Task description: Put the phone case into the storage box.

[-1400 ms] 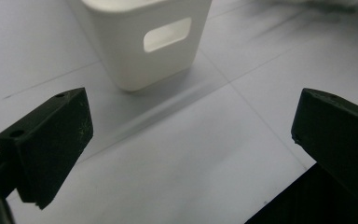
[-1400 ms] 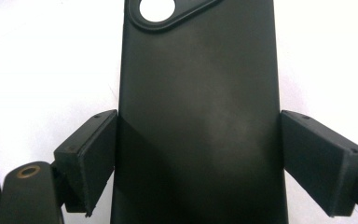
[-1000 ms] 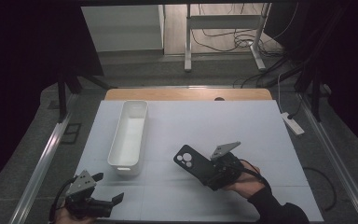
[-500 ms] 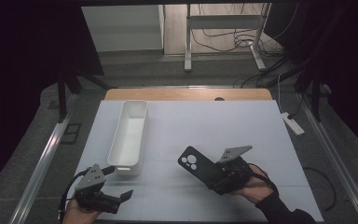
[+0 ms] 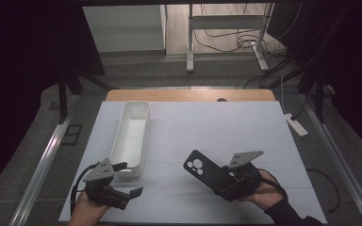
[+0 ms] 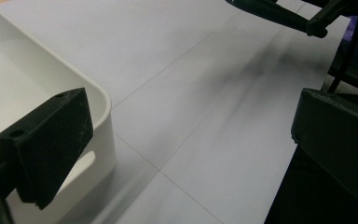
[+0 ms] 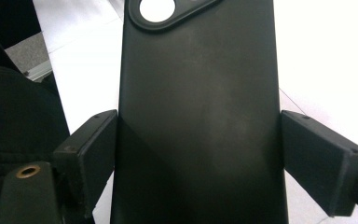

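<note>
A: Our right hand-held gripper (image 5: pixel 217 181) was pinching the black phone case (image 5: pixel 205 172) across its two long edges, near the end away from the camera cut-out. In the right gripper view the pads (image 7: pixel 91 144) sat flat against both sides of the phone case (image 7: pixel 198 116).

B: And where did we have it?

A: Lifted above the counter (image 5: pixel 207 127), towards the front right corner, tilted so the cut-out end pointed up and towards the middle. Our left hand-held gripper (image 5: pixel 125 181) hung over the front left corner with its jaws spread and nothing between them, just beside the near end of the white tray (image 5: pixel 132 132).

B: How did we judge the case would handle?

A: Light, we thought, and thin. It looked like a matte shell, so not very slippery, but likely to flex if squeezed hard. A grip on the long edges seemed the right place; the flat back gave us nothing to hold.

B: The surface?

A: A white, smooth sheet with faint seams, on a wood top that showed along the far edge. The tray lay empty along the left side. The room beyond was dark, with cables (image 5: pixel 226 40) on the floor and a power strip (image 5: pixel 296 125) off the right edge.
</note>
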Available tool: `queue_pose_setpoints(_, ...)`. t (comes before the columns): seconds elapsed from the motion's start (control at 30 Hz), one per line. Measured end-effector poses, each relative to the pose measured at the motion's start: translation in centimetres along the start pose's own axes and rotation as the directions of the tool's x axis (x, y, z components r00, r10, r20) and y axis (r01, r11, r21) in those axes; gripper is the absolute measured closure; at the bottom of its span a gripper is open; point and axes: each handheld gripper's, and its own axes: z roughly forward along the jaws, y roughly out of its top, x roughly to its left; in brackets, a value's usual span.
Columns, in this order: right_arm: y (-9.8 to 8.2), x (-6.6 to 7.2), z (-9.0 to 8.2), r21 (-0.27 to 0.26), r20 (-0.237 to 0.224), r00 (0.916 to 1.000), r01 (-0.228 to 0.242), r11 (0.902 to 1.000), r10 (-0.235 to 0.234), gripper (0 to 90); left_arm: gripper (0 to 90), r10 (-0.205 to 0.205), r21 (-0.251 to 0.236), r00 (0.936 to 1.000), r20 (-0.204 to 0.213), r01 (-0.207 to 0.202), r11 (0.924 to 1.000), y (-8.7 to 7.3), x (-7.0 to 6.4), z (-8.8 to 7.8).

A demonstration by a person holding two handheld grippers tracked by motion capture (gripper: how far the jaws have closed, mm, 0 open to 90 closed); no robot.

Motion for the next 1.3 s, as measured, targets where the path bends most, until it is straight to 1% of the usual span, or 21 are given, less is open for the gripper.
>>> queue_pose_setpoints(0.17,-0.3,0.1,-0.5,-0.017,-0.001,1.0000,0.000,0.9999,0.000,15.4,0.0,0.015,-0.008,0.9999,0.000,-0.015,0.9998,0.7,0.2,0.5)
queue_pose_setpoints(0.3,-0.5,0.1,-0.7,-0.020,-0.006,1.0000,-0.003,0.9998,0.003,15.4,0.0,0.015,-0.023,0.9995,0.027,-0.015,0.9996,1.2,0.5,1.0)
queue_pose_setpoints(0.43,-0.6,0.2,-0.9,-0.027,-0.012,0.9999,-0.008,0.9996,0.008,15.4,0.0,0.031,-0.027,0.9985,0.045,-0.030,0.9992,1.7,0.6,1.6)
queue_pose_setpoints(0.53,-0.7,0.3,-1.1,-0.034,-0.016,0.9999,-0.004,0.9994,0.004,15.4,0.0,0.052,-0.025,0.9971,0.056,-0.051,0.9984,2.2,0.5,2.1)
queue_pose_setpoints(0.6,-0.7,0.4,-1.1,-0.037,-0.021,0.9998,0.000,0.9993,-0.001,15.4,0.0,0.057,-0.024,0.9968,0.057,-0.056,0.9982,2.4,0.5,2.3)
queue_pose_setpoints(0.73,-0.7,0.5,-1.2,-0.044,-0.028,0.9996,0.004,0.9990,-0.005,15.4,0.0,0.078,-0.021,0.9939,0.078,-0.077,0.9968,2.9,0.5,2.9)
queue_pose_setpoints(0.8,-0.7,0.5,-1.3,-0.047,-0.028,0.9996,0.006,0.9989,-0.008,15.4,0.0,0.086,-0.023,0.9910,0.102,-0.084,0.9962,3.3,0.5,3.3)
queue_pose_setpoints(0.83,-0.7,0.5,-1.4,-0.050,-0.030,0.9995,0.005,0.9987,-0.007,15.4,0.0,0.086,-0.023,0.9910,0.102,-0.084,0.9962,3.3,0.5,3.3)
queue_pose_setpoints(0.97,-0.7,0.5,-1.4,-0.057,-0.035,0.9994,0.003,0.9984,-0.005,15.4,0.0,0.099,-0.027,0.9874,0.123,-0.097,0.9949,3.8,0.5,3.9)
queue_pose_setpoints(1.3,-0.7,0.6,-1.6,-0.069,-0.045,0.9989,0.010,0.9975,-0.013,15.4,0.0,0.132,-0.032,0.9792,0.154,-0.129,0.9912,5.0,0.4,5.6)
